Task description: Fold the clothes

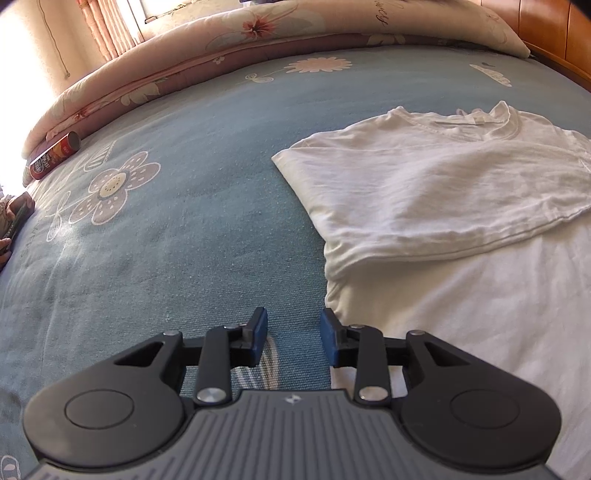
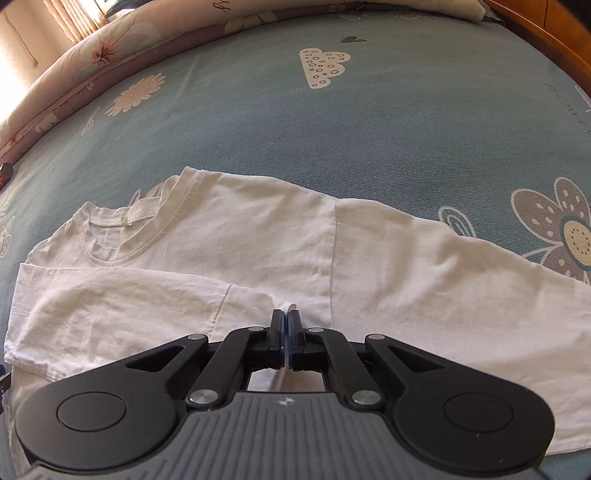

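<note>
A white T-shirt lies flat on the blue flowered bed sheet, its left sleeve folded in over the chest. My left gripper hovers open over bare sheet just beside the shirt's left edge, with nothing between its blue pads. In the right wrist view the T-shirt fills the middle, collar at the left and the right sleeve stretched out to the right. My right gripper is shut on the shirt's chest, and a small ridge of white cloth stands up at its tips.
A rolled pink floral quilt runs along the far side of the bed. A red can lies against it at the left. A wooden headboard stands at the right. A person's hand holding a dark object shows at the left edge.
</note>
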The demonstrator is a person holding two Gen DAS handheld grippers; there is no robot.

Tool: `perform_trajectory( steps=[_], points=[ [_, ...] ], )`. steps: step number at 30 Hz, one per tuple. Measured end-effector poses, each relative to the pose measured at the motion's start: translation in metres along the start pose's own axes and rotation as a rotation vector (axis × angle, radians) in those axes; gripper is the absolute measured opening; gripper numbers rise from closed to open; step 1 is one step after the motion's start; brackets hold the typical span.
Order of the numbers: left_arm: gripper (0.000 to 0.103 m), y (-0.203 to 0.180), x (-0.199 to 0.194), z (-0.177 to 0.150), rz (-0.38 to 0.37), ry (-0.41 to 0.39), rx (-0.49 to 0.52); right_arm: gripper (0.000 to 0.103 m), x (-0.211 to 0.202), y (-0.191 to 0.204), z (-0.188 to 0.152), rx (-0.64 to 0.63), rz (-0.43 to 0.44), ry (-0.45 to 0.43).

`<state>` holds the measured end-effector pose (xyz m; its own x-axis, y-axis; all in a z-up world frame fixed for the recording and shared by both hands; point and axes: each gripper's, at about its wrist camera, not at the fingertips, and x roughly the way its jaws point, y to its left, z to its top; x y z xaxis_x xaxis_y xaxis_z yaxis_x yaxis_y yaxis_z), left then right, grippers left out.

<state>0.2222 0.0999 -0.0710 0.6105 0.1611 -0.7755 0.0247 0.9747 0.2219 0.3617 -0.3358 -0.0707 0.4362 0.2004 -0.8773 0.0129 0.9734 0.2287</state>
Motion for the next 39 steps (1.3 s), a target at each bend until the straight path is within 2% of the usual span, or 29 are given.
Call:
perform_trajectory(
  steps=[3,6,10,14,17,19,21,22,26,27,28,29,32,34,35,39],
  points=[
    [0.032,0.002,-0.007,0.005,-0.006,-0.031,-0.005,0.002,-0.005,0.000,-0.001,0.002,-0.036,0.010],
    [0.032,0.004,-0.017,0.018,-0.022,-0.098,-0.020,0.009,-0.015,0.006,-0.002,0.000,-0.050,-0.006],
    [0.032,-0.002,-0.010,0.040,-0.117,-0.163,-0.049,0.013,-0.021,0.034,-0.004,-0.022,0.034,-0.029],
    [0.033,-0.020,0.004,0.056,-0.220,-0.216,-0.014,0.020,-0.004,0.077,-0.018,-0.150,0.104,0.023],
    [0.033,-0.035,0.026,0.060,-0.237,-0.181,0.045,0.021,0.010,0.097,-0.029,-0.270,0.084,0.060],
    [0.033,-0.039,0.042,0.060,-0.233,-0.112,0.060,0.021,0.012,0.095,-0.034,-0.325,0.077,0.057],
    [0.038,-0.038,0.045,0.059,-0.230,-0.106,0.082,0.020,0.011,0.087,-0.033,-0.353,0.056,0.060],
    [0.040,-0.037,0.044,0.060,-0.226,-0.099,0.079,0.019,0.009,0.081,-0.031,-0.361,0.038,0.064],
    [0.043,-0.034,0.033,0.063,-0.224,-0.080,0.043,0.015,0.002,0.064,-0.025,-0.318,0.063,0.090],
    [0.045,-0.034,0.029,0.063,-0.224,-0.090,0.047,0.017,-0.001,0.064,-0.025,-0.328,0.034,0.092],
    [0.045,-0.036,0.024,0.064,-0.218,-0.099,0.053,0.025,-0.004,0.065,-0.026,-0.334,0.006,0.087],
    [0.046,-0.038,0.021,0.063,-0.220,-0.107,0.061,0.028,-0.008,0.066,-0.027,-0.336,-0.014,0.080],
    [0.047,-0.048,0.014,0.061,-0.229,-0.111,0.106,0.032,-0.022,0.070,-0.034,-0.354,0.008,0.045],
    [0.047,-0.054,0.013,0.058,-0.229,-0.094,0.127,0.046,-0.026,0.080,-0.044,-0.458,-0.003,0.044],
    [0.047,-0.056,0.012,0.057,-0.220,-0.090,0.127,0.049,-0.027,0.080,-0.047,-0.457,0.002,0.057],
    [0.047,-0.061,0.005,0.058,-0.221,-0.081,0.089,0.049,-0.026,0.071,-0.051,-0.327,0.050,0.131]
  ],
)
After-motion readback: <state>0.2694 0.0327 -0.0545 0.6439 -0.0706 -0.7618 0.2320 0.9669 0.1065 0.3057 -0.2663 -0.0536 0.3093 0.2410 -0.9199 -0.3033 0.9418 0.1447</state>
